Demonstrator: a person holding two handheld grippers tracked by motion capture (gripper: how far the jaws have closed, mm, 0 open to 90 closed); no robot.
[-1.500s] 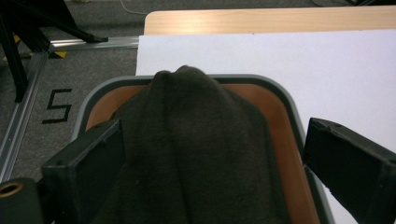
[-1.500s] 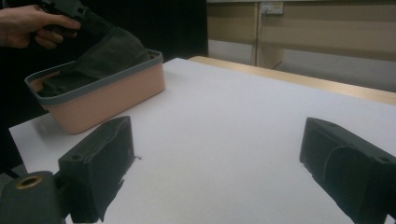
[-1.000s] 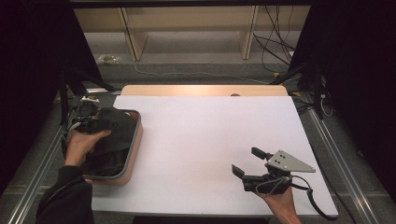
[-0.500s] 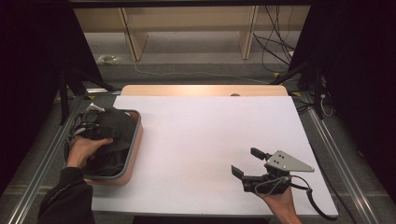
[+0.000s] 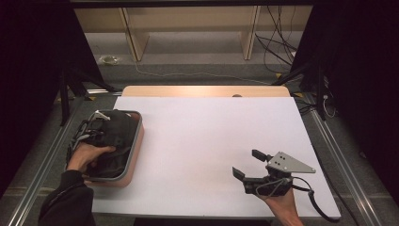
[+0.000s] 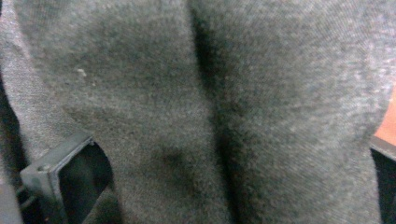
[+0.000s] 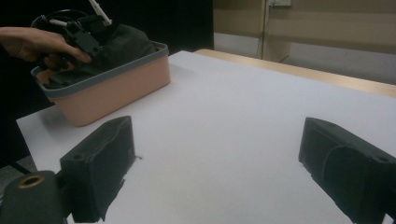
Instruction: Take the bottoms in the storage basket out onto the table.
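Note:
A pink basket (image 5: 137, 141) with a grey rim stands at the table's left edge and holds a bundled dark grey cloth (image 5: 118, 132). A hand pushes my left gripper (image 5: 99, 133) down into that cloth. In the left gripper view the grey cloth (image 6: 187, 93) bulges between widely spread jaws, with one fingertip (image 6: 56, 172) showing at the lower left. My right gripper (image 5: 246, 163) rests open on the white table at the near right, nothing between its fingers (image 7: 100, 163). It faces the basket (image 7: 116, 79) across the table.
The white table top (image 5: 202, 136) stretches between basket and right gripper, with a wooden strip (image 5: 202, 91) along its far edge. Metal rails run beside both sides. Shelf legs and loose cables (image 5: 277, 42) lie on the floor beyond.
The left hand and its gripper have slid a little toward the near side of the basket, deeper onto the cloth. The right gripper has stayed put.

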